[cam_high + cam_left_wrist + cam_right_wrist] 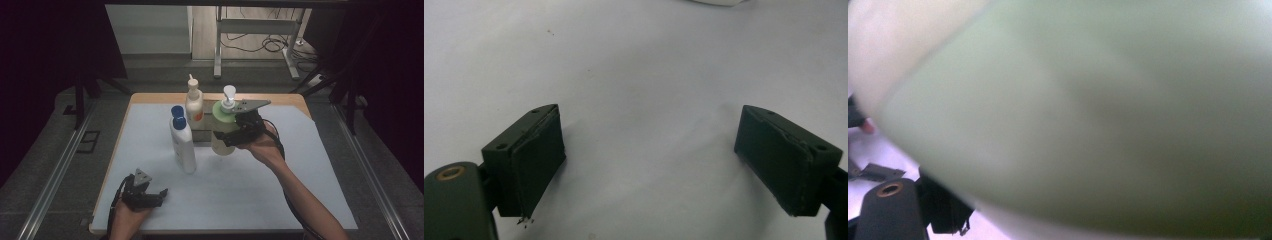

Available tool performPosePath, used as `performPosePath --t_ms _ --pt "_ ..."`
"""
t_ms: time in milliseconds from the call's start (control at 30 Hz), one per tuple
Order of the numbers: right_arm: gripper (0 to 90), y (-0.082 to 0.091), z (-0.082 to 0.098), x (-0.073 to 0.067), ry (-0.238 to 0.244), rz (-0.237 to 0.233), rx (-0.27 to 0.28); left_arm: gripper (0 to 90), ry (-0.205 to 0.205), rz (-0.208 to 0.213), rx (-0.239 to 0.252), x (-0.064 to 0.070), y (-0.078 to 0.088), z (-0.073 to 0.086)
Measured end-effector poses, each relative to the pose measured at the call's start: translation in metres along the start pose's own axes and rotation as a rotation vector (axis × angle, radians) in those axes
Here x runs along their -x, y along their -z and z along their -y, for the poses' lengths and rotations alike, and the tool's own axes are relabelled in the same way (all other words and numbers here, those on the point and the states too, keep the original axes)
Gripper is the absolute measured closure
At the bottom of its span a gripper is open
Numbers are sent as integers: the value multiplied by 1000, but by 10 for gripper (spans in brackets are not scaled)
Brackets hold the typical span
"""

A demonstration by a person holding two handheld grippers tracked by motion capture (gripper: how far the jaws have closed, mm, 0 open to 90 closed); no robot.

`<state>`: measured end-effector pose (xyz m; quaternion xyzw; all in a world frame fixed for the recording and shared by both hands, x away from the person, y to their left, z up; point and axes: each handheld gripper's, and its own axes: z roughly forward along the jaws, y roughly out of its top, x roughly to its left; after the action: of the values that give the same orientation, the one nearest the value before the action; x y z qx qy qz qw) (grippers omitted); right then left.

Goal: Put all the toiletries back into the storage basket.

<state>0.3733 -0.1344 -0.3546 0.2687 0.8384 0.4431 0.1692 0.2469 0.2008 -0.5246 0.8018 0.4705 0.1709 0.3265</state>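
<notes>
so far the right gripper [231, 136] has its jaws clamped wide around the green pump bottle [223, 131], which sits near the middle of the table [300, 165], just right of the blue-capped bottle [182, 145] and in front of the orange-label bottle [194, 102]; whether its base is touching the surface i cannot tell. the grasp looks done, the carrying and setting down seem left. the left gripper [159, 196] rests at the near left edge, jaws wide and empty over bare white tabletop, taking no part yet.
</notes>
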Motion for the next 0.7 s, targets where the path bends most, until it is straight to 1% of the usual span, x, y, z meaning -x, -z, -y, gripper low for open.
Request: performPosePath --t_ms 400,500,700 --pt "131 -8 -16 14 -15 54 6 120 0 1 0 0 0 0" --pt "131 -11 -19 18 -26 65 11 120 0 1 -1 0 0 0" --pt "131 -15 -24 24 -34 83 15 120 1 1 -1 0 0 0"
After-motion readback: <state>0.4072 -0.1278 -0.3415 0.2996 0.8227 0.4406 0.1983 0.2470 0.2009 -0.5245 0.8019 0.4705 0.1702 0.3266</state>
